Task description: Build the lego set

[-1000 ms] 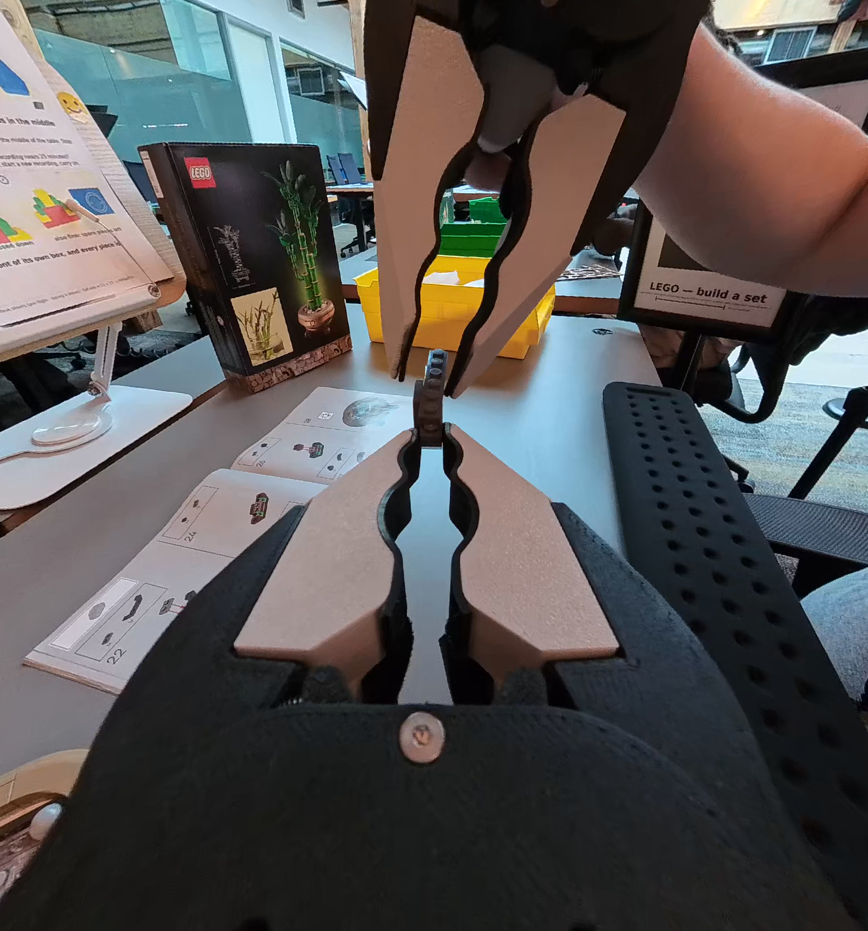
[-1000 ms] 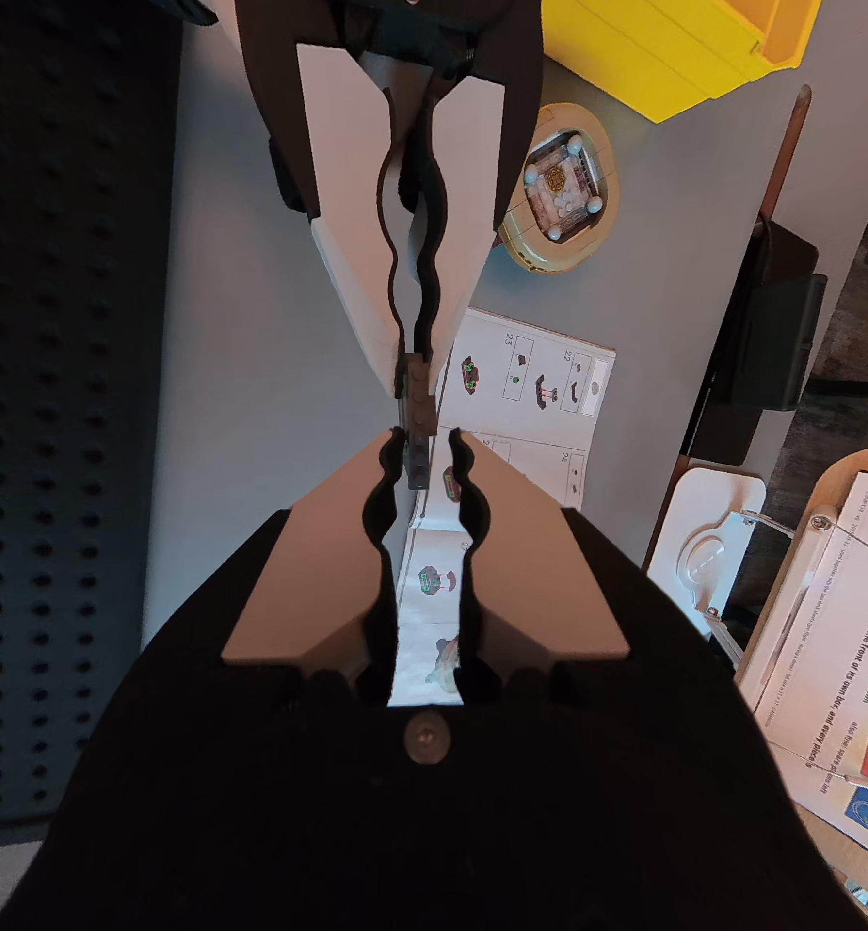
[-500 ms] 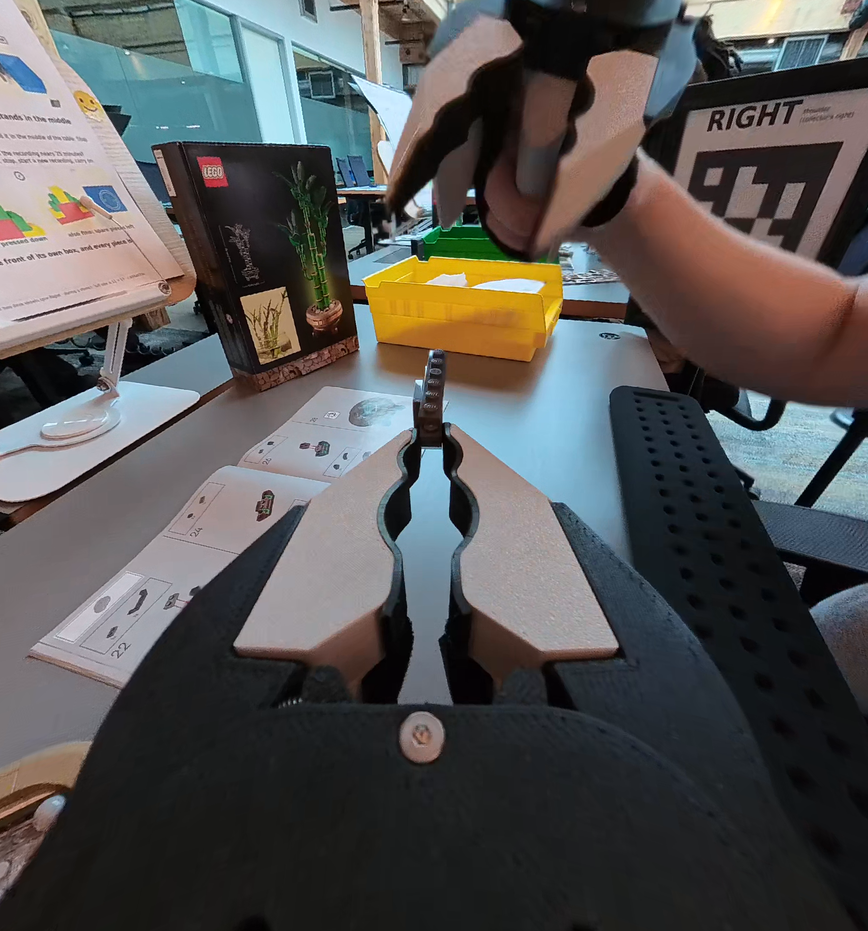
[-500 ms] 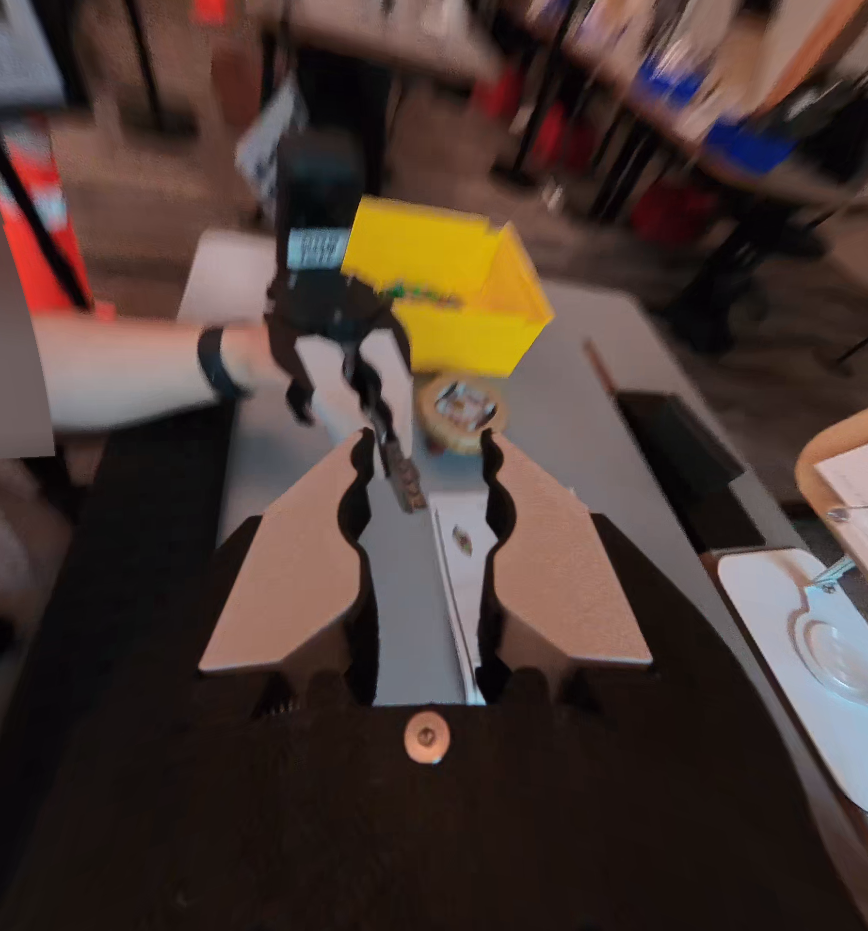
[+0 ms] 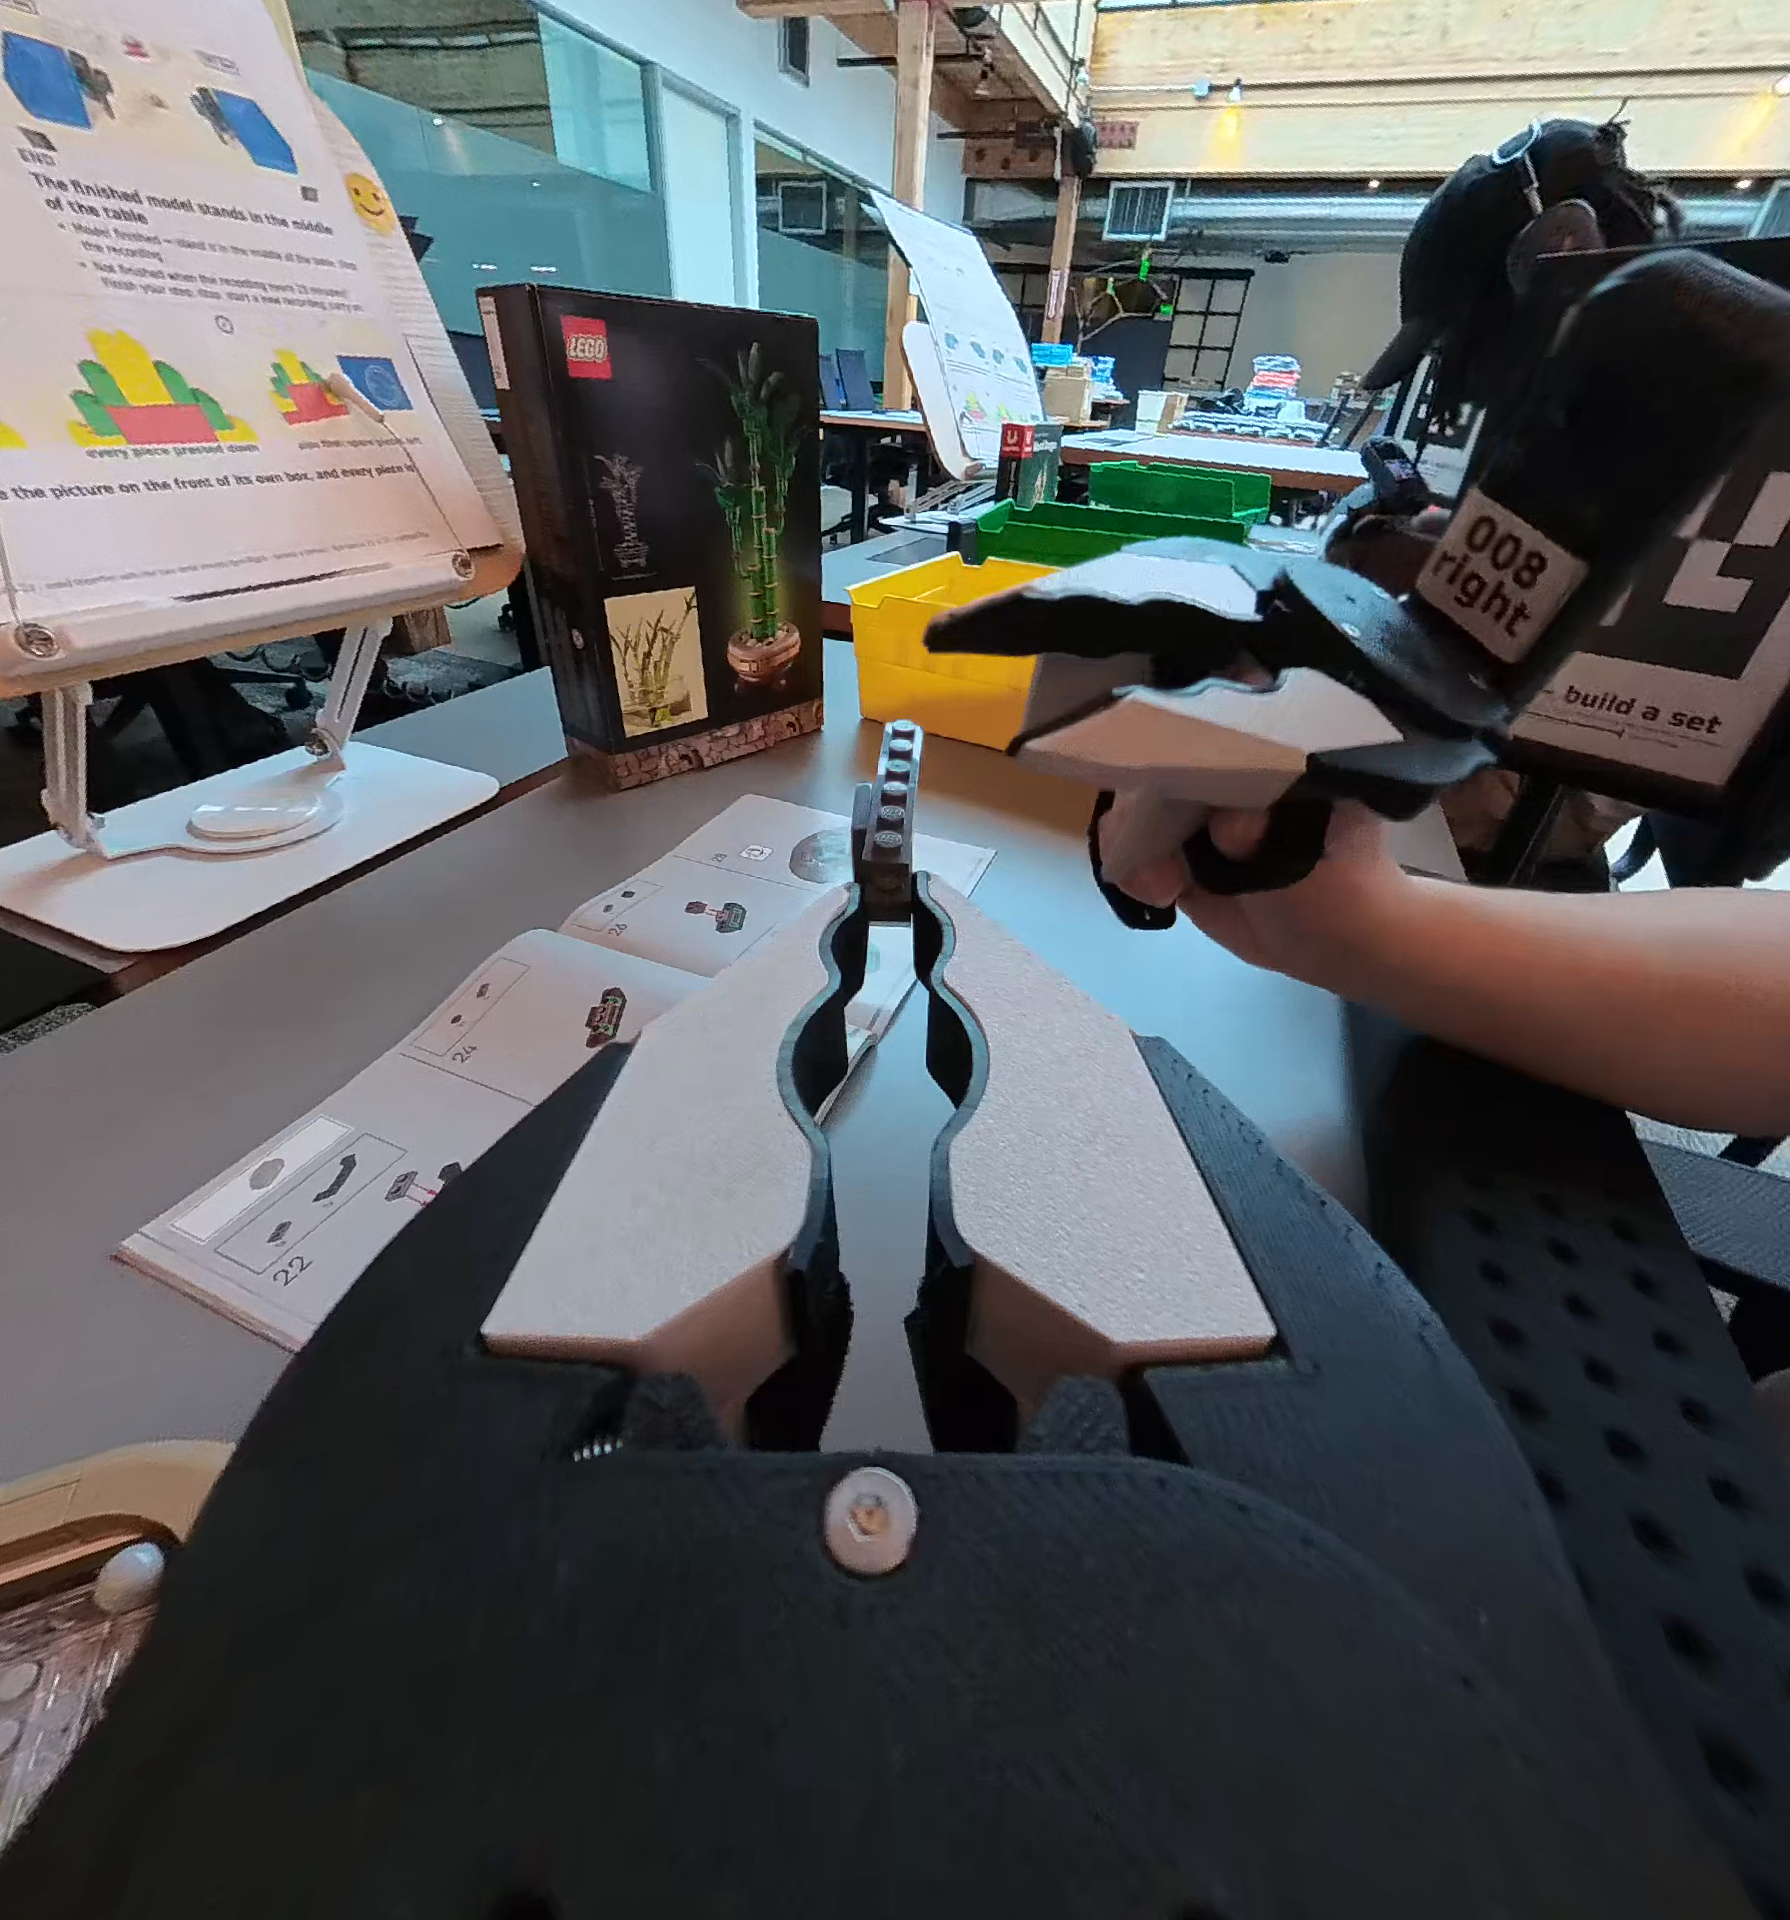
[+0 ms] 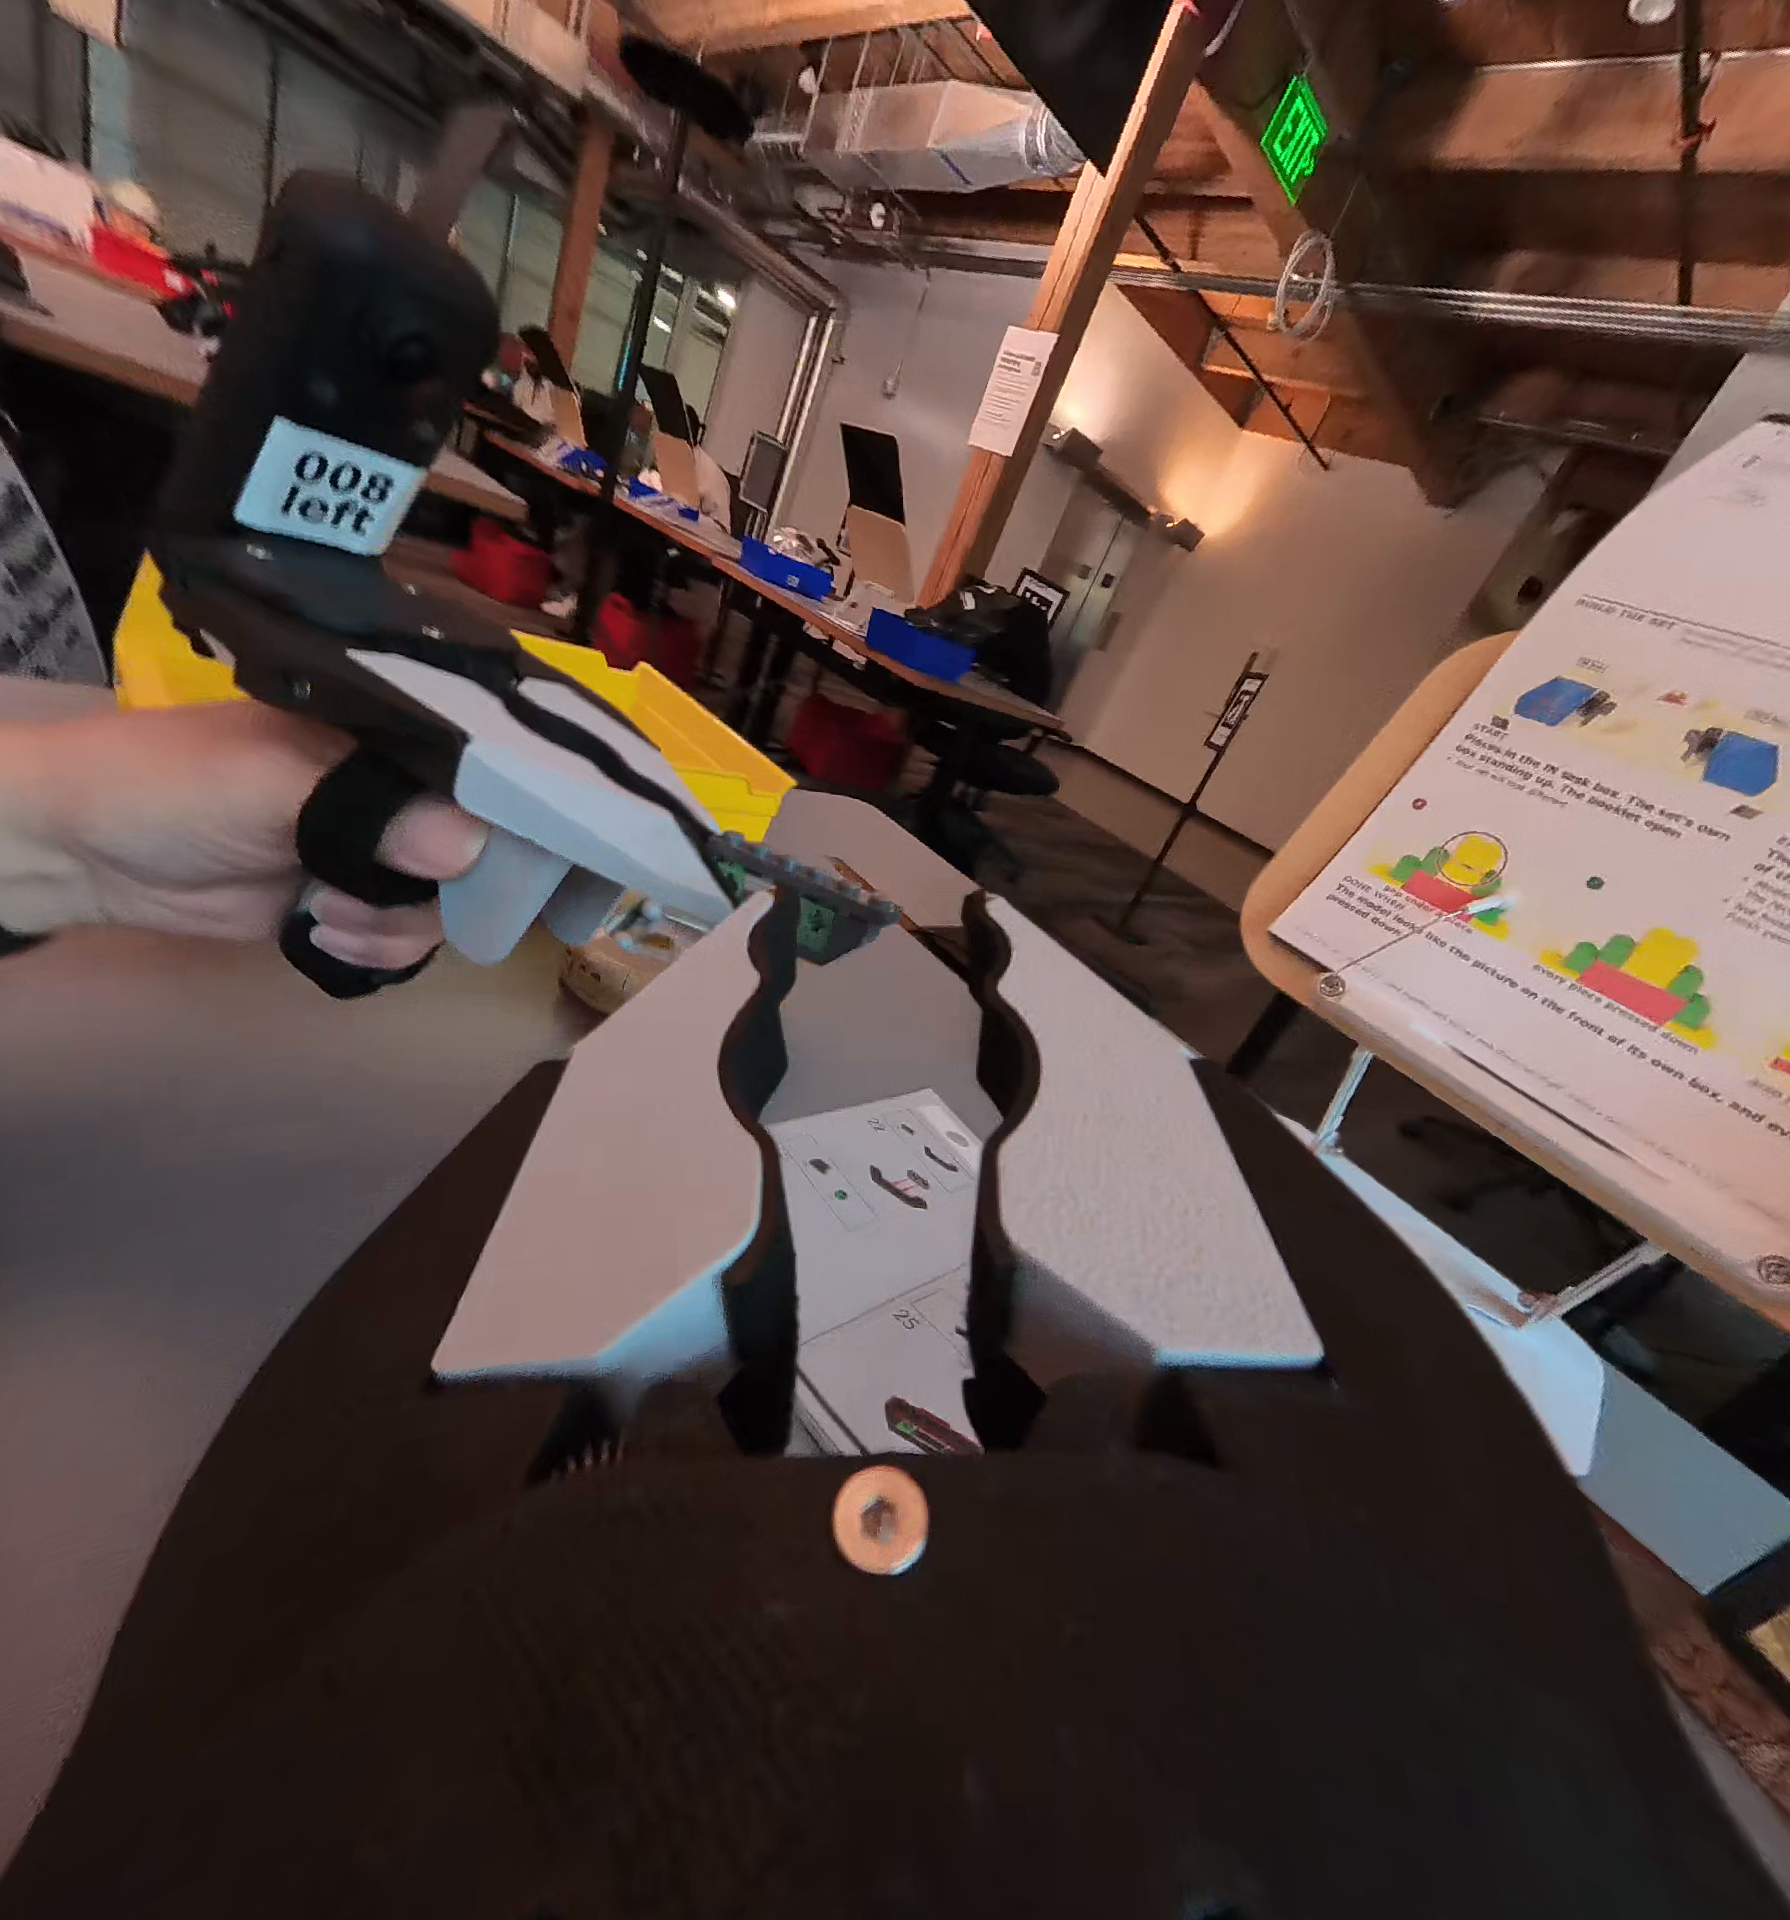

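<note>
My left gripper (image 5: 886, 896) is shut on a small dark brown lego assembly (image 5: 891, 805) with a row of studs and holds it upright above the table. In the right wrist view the assembly (image 6: 837, 902) shows green parts and sticks out of the left gripper (image 6: 719, 868). My right gripper (image 6: 870, 906) is open and empty, with the assembly just beyond its fingertips. In the left wrist view the right gripper (image 5: 974, 688) lies level, pointing left, to the right of the assembly and apart from it.
An open instruction booklet (image 5: 558, 1039) lies on the grey table (image 5: 195, 1091). A lego box (image 5: 683, 520) and a yellow bin (image 5: 922, 665) stand behind it. A paper stand (image 5: 164, 312) is at the left and a black perforated mat (image 5: 1597, 1351) at the right. The gap from one gripper's tips to the other's is roughly 5 cm.
My right gripper rose from pointing down over the assembly, swung to its right side, now lies level, and has opened wider. My left gripper kept its hold and barely moved.
</note>
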`<action>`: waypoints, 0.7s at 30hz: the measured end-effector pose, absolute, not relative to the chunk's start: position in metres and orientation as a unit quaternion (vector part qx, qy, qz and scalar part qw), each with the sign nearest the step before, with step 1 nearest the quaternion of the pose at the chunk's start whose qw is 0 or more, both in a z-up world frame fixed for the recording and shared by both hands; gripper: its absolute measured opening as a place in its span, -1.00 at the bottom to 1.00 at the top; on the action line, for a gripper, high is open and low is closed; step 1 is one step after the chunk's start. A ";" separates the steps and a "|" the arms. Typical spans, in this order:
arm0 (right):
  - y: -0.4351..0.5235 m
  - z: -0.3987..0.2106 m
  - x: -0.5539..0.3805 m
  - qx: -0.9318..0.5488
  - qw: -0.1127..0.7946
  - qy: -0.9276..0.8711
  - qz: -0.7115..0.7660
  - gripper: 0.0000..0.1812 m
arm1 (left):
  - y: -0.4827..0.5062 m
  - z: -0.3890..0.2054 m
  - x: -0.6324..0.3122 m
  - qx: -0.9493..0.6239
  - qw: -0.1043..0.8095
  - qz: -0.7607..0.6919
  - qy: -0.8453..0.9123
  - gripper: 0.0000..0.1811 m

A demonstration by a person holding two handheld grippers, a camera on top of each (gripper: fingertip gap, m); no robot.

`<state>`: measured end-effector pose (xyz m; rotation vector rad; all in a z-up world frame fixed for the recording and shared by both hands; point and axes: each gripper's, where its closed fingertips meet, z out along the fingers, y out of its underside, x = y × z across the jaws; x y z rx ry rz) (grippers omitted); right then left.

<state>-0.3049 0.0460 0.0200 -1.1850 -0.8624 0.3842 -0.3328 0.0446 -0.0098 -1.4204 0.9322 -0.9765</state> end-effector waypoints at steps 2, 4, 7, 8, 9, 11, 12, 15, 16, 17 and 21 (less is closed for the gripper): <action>0.047 0.015 -0.309 -0.545 0.721 -0.392 0.173 -0.69 | 0.045 -0.010 -0.332 -0.602 0.558 -0.413 0.395 -0.94; 0.048 0.016 -0.310 -0.553 0.718 -0.381 0.183 -0.69 | 0.044 -0.011 -0.331 -0.603 0.556 -0.412 0.396 -0.94; 0.047 0.016 -0.310 -0.552 0.718 -0.382 0.185 -0.69 | 0.044 -0.011 -0.331 -0.602 0.556 -0.413 0.397 -0.94; 0.046 0.015 -0.311 -0.550 0.716 -0.385 0.188 -0.69 | 0.044 -0.011 -0.331 -0.602 0.557 -0.413 0.396 -0.94; 0.045 0.013 -0.312 -0.551 0.714 -0.387 0.189 -0.69 | 0.044 -0.010 -0.331 -0.602 0.557 -0.413 0.396 -0.94; 0.045 0.013 -0.313 -0.550 0.714 -0.390 0.186 -0.69 | 0.044 -0.010 -0.332 -0.601 0.558 -0.414 0.395 -0.94; 0.044 0.013 -0.313 -0.550 0.715 -0.389 0.187 -0.69 | 0.044 -0.010 -0.332 -0.601 0.558 -0.414 0.395 -0.94; 0.043 0.013 -0.314 -0.549 0.714 -0.391 0.190 -0.69 | 0.043 -0.009 -0.332 -0.600 0.558 -0.414 0.396 -0.94; 0.043 0.012 -0.315 -0.550 0.712 -0.393 0.192 -0.69 | 0.043 -0.009 -0.332 -0.599 0.558 -0.414 0.396 -0.94; 0.043 0.012 -0.316 -0.550 0.711 -0.394 0.192 -0.69 | 0.043 -0.009 -0.331 -0.599 0.558 -0.414 0.397 -0.94; 0.043 0.010 -0.317 -0.552 0.708 -0.397 0.191 -0.68 | 0.042 -0.009 -0.331 -0.599 0.557 -0.415 0.398 -0.94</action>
